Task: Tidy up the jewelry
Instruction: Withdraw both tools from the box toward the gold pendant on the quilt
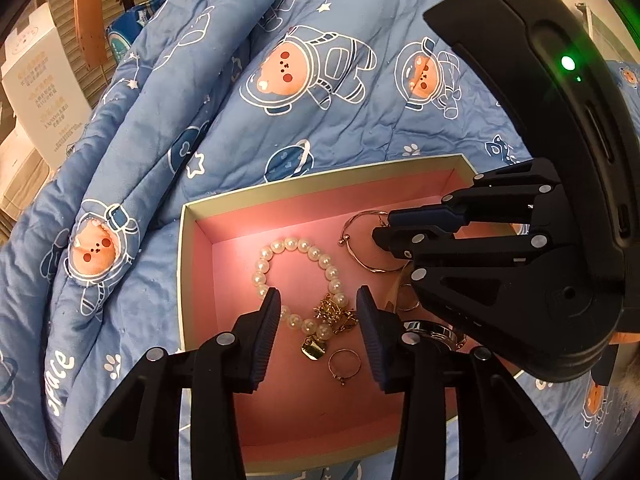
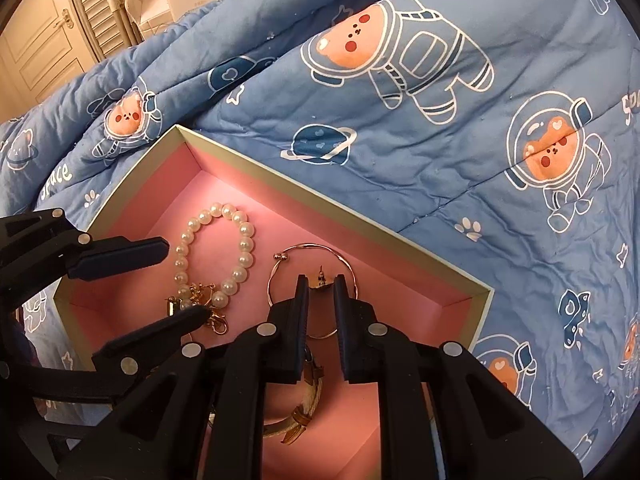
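1. Pink-lined box (image 1: 192, 264) on blue quilt (image 1: 280, 120); pearl bracelet (image 1: 264, 264), gold charm (image 1: 314, 349), thin ring (image 1: 345, 364) and wire bangle (image 2: 312, 280) inside.
2. Left gripper (image 1: 318, 328): jaws part open over the charm cluster, nothing held.
3. Right gripper (image 2: 322, 312): nearly closed, pinching a small stud earring (image 2: 320, 283).
4. Judged light, slippery, easily tangled; best pinched at a bead or the charm.

Home bedroom: cartoon-print quilt (image 2: 440, 140), louvred closet doors (image 2: 100, 4).

Blue astronaut-bear quilt (image 1: 304, 128), white cartons (image 1: 44, 92)
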A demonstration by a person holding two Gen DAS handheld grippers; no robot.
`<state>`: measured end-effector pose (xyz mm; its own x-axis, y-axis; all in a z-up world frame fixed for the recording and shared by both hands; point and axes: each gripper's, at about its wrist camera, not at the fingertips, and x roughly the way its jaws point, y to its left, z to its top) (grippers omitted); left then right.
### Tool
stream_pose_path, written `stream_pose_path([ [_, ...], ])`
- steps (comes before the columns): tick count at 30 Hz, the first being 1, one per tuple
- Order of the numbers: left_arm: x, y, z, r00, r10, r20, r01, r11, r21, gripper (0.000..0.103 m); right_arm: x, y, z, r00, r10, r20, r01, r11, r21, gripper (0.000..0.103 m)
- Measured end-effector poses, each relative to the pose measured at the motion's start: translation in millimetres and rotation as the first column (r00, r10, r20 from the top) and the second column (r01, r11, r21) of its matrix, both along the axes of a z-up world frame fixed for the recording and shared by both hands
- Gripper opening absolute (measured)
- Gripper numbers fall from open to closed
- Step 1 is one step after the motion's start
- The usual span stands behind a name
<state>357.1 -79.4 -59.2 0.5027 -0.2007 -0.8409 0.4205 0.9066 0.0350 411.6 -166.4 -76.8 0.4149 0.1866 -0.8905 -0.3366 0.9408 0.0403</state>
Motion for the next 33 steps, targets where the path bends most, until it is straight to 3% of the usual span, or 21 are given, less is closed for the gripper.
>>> stream_pose_path([
  [4, -7.2, 6.0, 8.0, 1.0, 0.002, 0.024, -0.001, 1.0, -0.01, 0.051, -1.9, -3.6, 7.0, 1.0, -0.01, 0.008, 0.01, 0.999, 0.03, 0.017],
  [6, -12.5, 10.4, 13.2, 0.999, 0.004, 0.039, -0.003, 1.0, -0.019, 0.058, -6.4, -6.2, 11.7, 0.999, -0.016, 0.032, 0.014, 0.999, 0.036, 0.043],
  [10, -27.0, 26.3, 21.7, 0.996, 0.04, 0.076, -0.037, 0.999, -0.039, 0.072, -20.8, -11.6, 23.9, 0.998, -0.027, 0.058, 0.022, 0.996, 0.081, 0.049],
  [12, -36.1, 39.1, 25.2, 0.993, 0.077, 0.088, -0.071, 0.995, -0.073, 0.079, -34.1, -14.5, 31.9, 0.996, -0.039, 0.075, 0.031, 0.994, 0.106, 0.057],
  [18, -74.1, 79.2, 23.5, 0.981, 0.182, 0.066, -0.166, 0.965, -0.203, 0.088, -86.3, -29.1, 44.4, 0.993, -0.035, 0.109, 0.016, 0.986, 0.166, 0.059],
  [24, -121.5, 88.1, 13.2, 0.976, 0.194, 0.098, -0.174, 0.968, -0.18, 0.089, -141.6, -33.4, 36.9, 0.994, -0.004, 0.105, -0.016, 0.983, 0.182, 0.059],
  [33, -161.4, 89.4, 0.4, 0.971, 0.229, 0.066, -0.208, 0.951, -0.231, 0.089, -215.8, -19.5, 41.2, 0.972, 0.022, 0.235, -0.051, 0.992, 0.117, 0.059],
])
